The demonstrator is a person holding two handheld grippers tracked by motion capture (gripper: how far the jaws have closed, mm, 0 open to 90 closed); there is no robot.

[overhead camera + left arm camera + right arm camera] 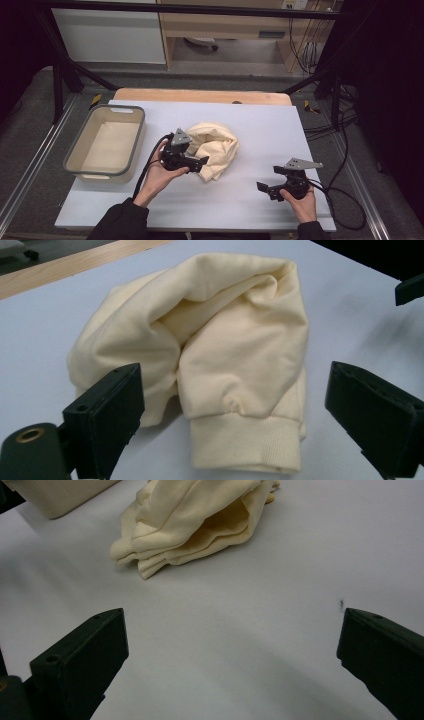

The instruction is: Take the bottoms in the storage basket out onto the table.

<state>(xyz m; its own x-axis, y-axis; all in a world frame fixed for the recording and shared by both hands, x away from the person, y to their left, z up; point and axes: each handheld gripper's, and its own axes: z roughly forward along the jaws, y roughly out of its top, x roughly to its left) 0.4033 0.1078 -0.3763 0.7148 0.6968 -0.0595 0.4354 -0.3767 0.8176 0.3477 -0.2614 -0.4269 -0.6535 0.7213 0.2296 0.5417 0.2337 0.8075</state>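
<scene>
A crumpled cream sweatshirt (216, 142) lies bunched in the middle of the white table top (260, 125). My left gripper (198, 163) rests at the cloth's left edge. In the left gripper view the garment (235, 330) lies just ahead, its ribbed cuff (250, 445) between the wide-apart jaws, and neither pad touches it; this gripper (235, 407) is open. My right gripper (270, 179) sits near the table's front right, apart from the cloth. Its jaws stand wide over bare table, so it (232, 650) is open, with the sweatshirt (190, 520) farther off.
A beige bin with a grey rim (75, 150) stands at the table's left side, and its corner (60, 495) shows in the right gripper view. Cables trail from both grippers. A wooden strip (200, 95) runs along the far edge.
</scene>
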